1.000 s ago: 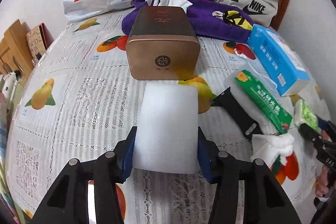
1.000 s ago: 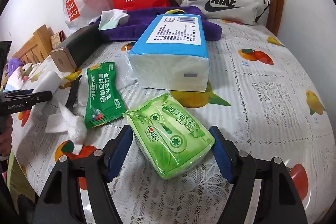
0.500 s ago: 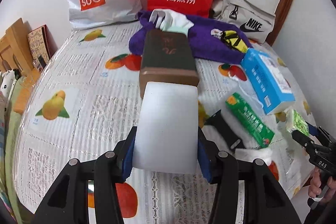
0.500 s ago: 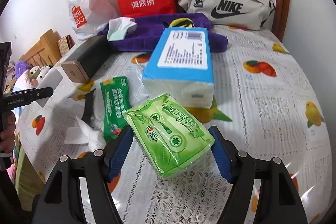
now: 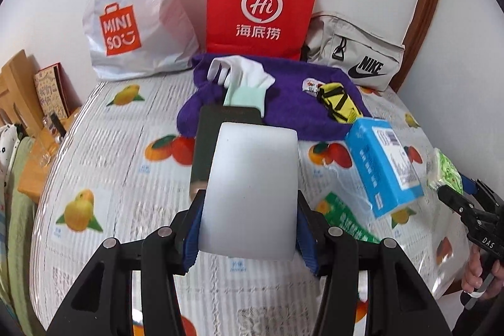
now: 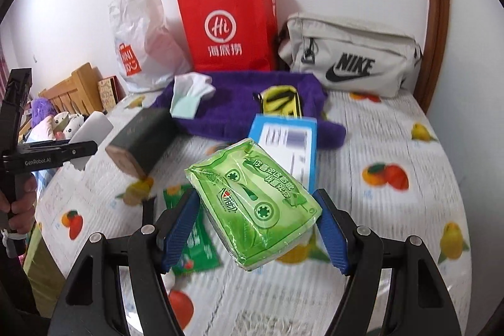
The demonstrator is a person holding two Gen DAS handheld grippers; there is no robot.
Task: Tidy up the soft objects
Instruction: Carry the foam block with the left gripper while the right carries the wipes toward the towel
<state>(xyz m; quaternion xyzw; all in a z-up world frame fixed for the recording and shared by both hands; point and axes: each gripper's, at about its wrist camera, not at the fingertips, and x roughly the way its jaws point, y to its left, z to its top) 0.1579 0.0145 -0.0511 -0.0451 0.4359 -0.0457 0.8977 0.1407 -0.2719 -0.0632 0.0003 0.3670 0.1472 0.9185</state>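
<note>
The left gripper (image 5: 250,229) is clamped on a white foam block (image 5: 252,194), held clear above the fruit-print tablecloth (image 5: 104,166). The right gripper (image 6: 256,230) is clamped on a green tissue pack (image 6: 255,203), raised above the blue tissue box (image 6: 283,144). The purple towel (image 5: 283,103) lies at the far side, near the red bag (image 5: 261,8).

Both my wrist views are bright and evenly lit, with soft shadows and heavy fisheye bending plus dark vignette at the corners. Motion blur smears the fruit-print white tablecloth (image 6: 393,128) and blue rectangular tissue pack (image 6: 288,144); no harsh glare.
</note>
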